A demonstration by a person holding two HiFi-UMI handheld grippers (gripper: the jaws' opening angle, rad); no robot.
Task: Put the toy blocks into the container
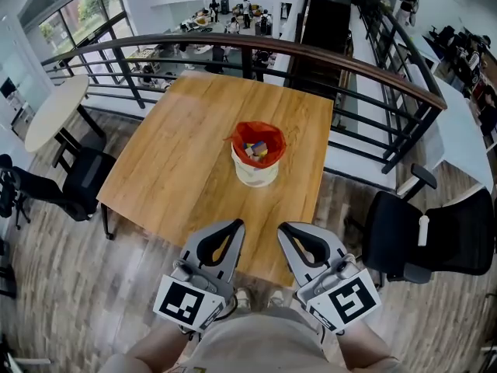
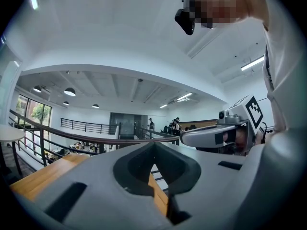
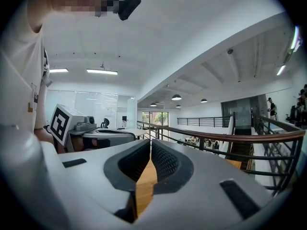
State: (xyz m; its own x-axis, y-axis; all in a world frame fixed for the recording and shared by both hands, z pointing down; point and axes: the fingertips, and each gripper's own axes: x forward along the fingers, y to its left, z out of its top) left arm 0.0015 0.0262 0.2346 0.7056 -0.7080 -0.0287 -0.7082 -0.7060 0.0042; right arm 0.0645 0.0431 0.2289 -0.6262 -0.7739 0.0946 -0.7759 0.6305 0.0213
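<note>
A white container with a red liner [image 1: 255, 162] stands near the middle of the wooden table [image 1: 178, 154]. Several coloured toy blocks [image 1: 256, 149] lie inside it. No loose blocks show on the tabletop. My left gripper [image 1: 238, 224] and right gripper [image 1: 283, 228] hover side by side over the table's near edge, well short of the container. Both point level and away from me. In the left gripper view the left gripper [image 2: 154, 143] is shut, its tips touching with nothing between them. The right gripper [image 3: 150, 141] is shut on nothing in its own view too.
A dark curved railing [image 1: 311, 57] runs past the table's far and right sides, with a drop to a lower floor beyond. A black office chair [image 1: 435, 239] stands at the right and another [image 1: 78, 181] at the left. A white round table [image 1: 54, 111] lies further left.
</note>
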